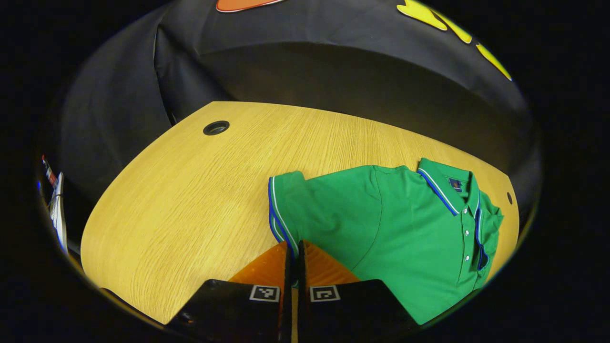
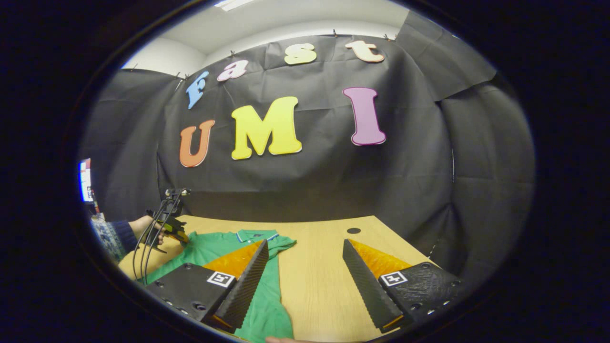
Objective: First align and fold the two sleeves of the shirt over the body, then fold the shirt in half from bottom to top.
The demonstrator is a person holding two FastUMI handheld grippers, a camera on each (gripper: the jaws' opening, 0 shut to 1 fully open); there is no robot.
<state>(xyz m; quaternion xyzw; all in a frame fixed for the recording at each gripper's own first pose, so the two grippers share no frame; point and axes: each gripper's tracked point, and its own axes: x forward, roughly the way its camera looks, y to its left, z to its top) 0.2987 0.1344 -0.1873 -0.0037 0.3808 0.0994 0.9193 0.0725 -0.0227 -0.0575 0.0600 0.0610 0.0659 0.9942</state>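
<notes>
1. I hold two grippers, one in each hand.
2. My left gripper (image 1: 294, 252) has its two fingers pressed close together. The blue-and-white edge of the shirt's sleeve (image 1: 286, 209) runs right down to where the fingertips meet. It looks like I am pinching that sleeve edge, but I cannot see clearly if both fingers press on the cloth.
3. The green shirt (image 1: 405, 228) lies flat on the wooden table (image 1: 190, 200). In the left gripper view it is to the right of my fingers. Its collar (image 1: 445, 188) has blue and white stripes and points to the far right, near the table's edge. Small white buttons run down below the collar.
4. The sleeve by my left gripper sticks out from the shirt, lying flat on the wood.
5. My right gripper (image 2: 302, 271) is spread wide open. Nothing is between its fingers. It is up above the table.
6. In the right gripper view, the shirt (image 2: 267, 305) lies under the finger on the left side. The bare table (image 2: 314, 267) shows in the gap between the fingers.
7. Farther off on the left of that view, I see my other hand (image 2: 145, 226) holding the left gripper (image 2: 174, 228) at the far side of the shirt. Black cables hang from it.
8. A small round hole (image 1: 216, 127) sits in the table, well apart from the shirt.
</notes>
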